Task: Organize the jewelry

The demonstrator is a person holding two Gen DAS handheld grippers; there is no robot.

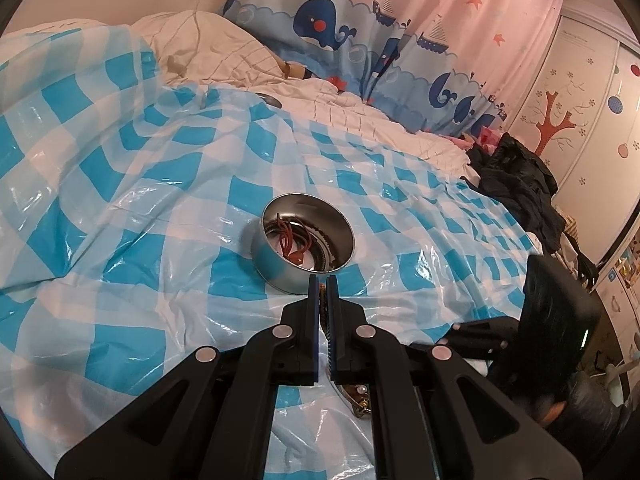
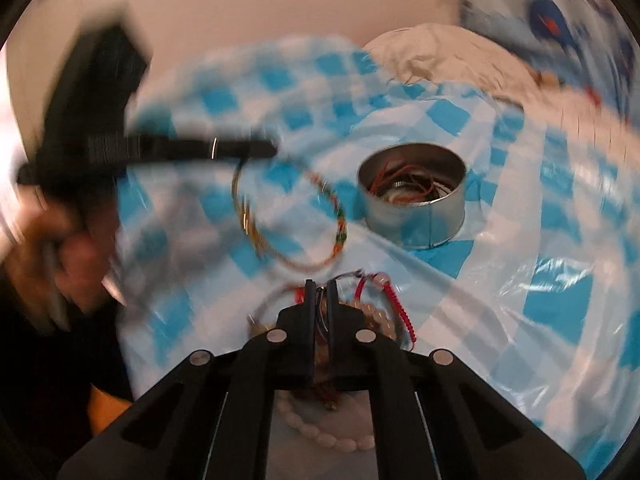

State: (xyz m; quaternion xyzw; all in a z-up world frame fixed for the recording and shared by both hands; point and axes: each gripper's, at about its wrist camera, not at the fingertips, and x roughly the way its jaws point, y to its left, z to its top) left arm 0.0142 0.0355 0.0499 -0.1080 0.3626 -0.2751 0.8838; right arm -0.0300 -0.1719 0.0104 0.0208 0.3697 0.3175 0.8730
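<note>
- Two grippers over the checked sheet (image 1: 120, 208): left gripper (image 1: 323, 280) pinches a beaded bracelet (image 2: 320, 216), dangling beside the metal tin (image 1: 304, 240).
- Right gripper (image 2: 319, 285) – fingers nearly together among the jewelry pile (image 2: 372, 312); whether it grips, I cannot tell.

Child's bedroom, rumpled bed (image 1: 224, 52), whale curtain (image 1: 340, 28), wardrobe (image 1: 592, 120)

One metal tin (image 1: 308, 240), two hand-held grippers (image 1: 323, 280).

A bed fills the room, spread with a glossy blue-and-white checked sheet (image 1: 160, 184) over rumpled white bedding (image 1: 216, 48). Behind hang whale-print curtains (image 1: 360, 24); a wardrobe (image 1: 584, 112) with tree decals stands right.
</note>
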